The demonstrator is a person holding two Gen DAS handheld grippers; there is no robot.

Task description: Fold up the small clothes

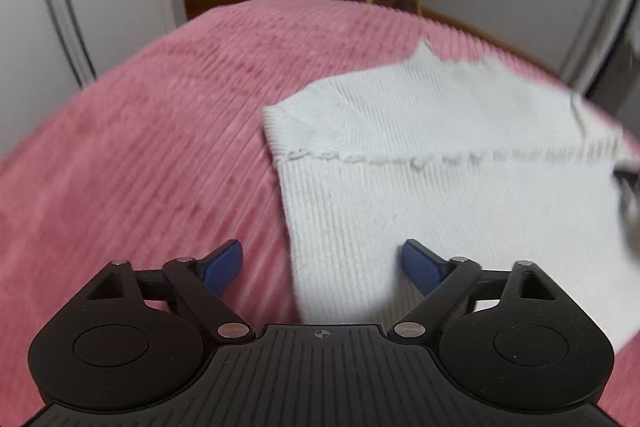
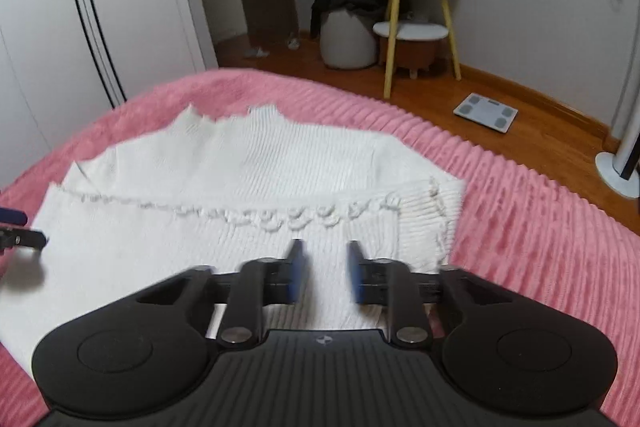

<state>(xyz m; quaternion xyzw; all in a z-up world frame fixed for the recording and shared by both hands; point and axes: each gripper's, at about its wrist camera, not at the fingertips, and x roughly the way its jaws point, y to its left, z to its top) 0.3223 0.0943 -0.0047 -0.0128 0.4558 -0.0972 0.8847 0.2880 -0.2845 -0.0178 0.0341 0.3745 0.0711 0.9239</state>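
A white ribbed knit garment (image 1: 440, 155) lies flat on a pink ribbed bedspread (image 1: 160, 131), with one part folded over along a bobbled edge. My left gripper (image 1: 322, 267) is wide open and empty above the garment's left edge, its right finger over the cloth. In the right wrist view the garment (image 2: 240, 195) spreads across the bedspread (image 2: 520, 227). My right gripper (image 2: 323, 267) is partly open and empty over the garment's near right part. The left gripper's tip (image 2: 16, 227) shows at the left edge.
A white wardrobe (image 2: 80, 27) stands to the left. Beyond the bed lie a wooden floor, a grey pouffe (image 2: 348, 39) with dark clothes, a yellow-legged side table (image 2: 416, 7), a bathroom scale (image 2: 486, 111) and a white stand base (image 2: 618, 171).
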